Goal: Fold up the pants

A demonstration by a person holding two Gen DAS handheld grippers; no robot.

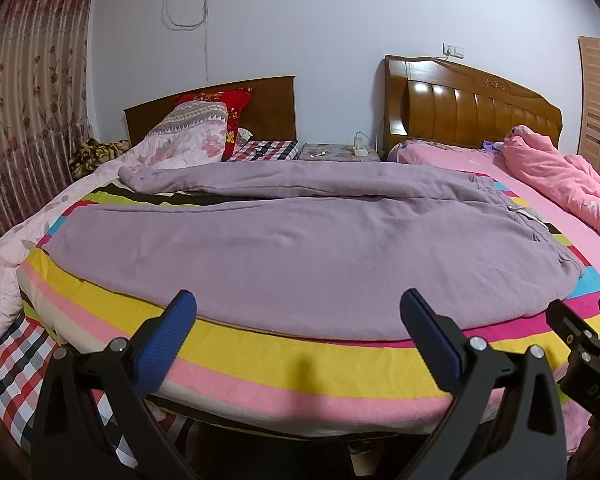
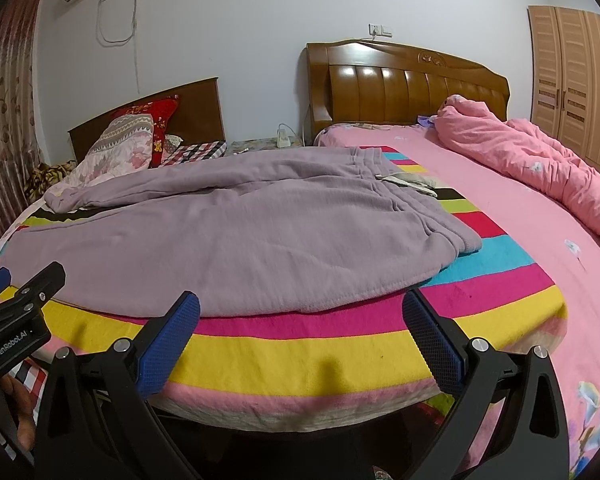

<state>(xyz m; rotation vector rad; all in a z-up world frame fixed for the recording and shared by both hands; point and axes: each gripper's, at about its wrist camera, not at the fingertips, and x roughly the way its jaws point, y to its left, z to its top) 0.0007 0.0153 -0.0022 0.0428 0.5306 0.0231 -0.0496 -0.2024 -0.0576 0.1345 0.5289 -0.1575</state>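
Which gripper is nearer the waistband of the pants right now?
Right. The right gripper, open, hovers off the near edge of the pants toward the waistband end. The left gripper, open, sits further toward the legs.

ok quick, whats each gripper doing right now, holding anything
Left gripper: tongs open, holding nothing, short of the purple pants.
Right gripper: tongs open, holding nothing, at the pants' near edge.

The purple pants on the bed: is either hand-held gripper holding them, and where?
Neither. The left hand-held gripper and right hand-held gripper are both open and empty, short of the pants.
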